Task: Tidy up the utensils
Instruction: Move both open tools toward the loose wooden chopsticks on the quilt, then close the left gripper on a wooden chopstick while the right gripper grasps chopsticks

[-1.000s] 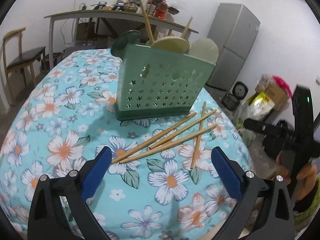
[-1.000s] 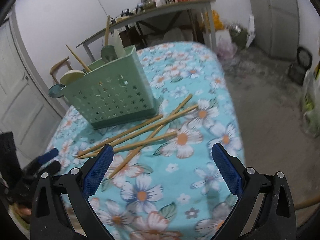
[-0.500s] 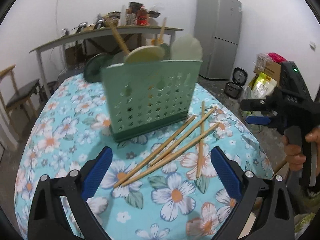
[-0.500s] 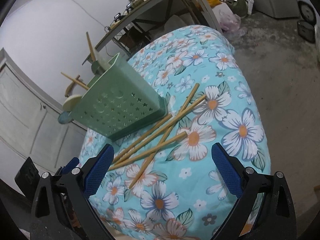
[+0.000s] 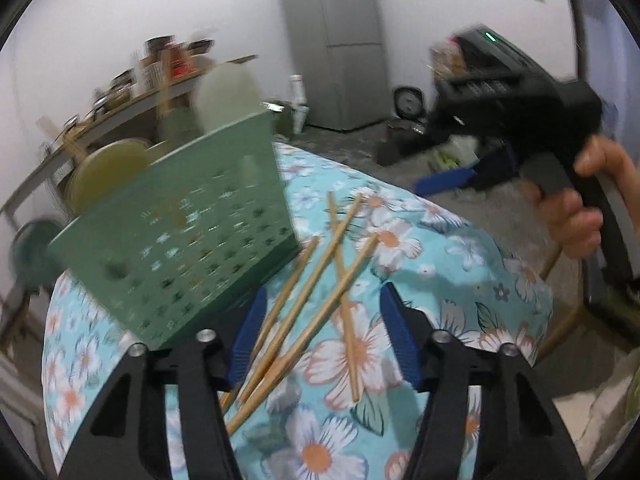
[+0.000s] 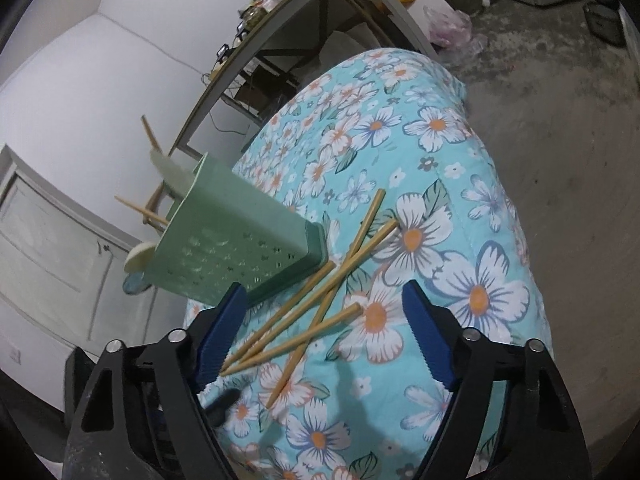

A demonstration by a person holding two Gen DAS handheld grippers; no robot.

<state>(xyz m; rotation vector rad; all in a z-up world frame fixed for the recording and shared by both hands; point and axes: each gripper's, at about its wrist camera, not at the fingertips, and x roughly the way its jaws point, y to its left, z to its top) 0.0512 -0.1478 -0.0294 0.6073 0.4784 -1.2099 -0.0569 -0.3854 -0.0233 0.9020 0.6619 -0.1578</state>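
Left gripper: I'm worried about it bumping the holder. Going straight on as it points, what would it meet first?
Probably the loose chopsticks lying between its fingers; the green holder sits left of that line.

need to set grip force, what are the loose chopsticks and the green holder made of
Chopsticks: probably bamboo or wood, matte tan, plain and straight. Green holder: looks like moulded plastic, smooth pale-green walls with punched star-shaped holes, slight sheen.
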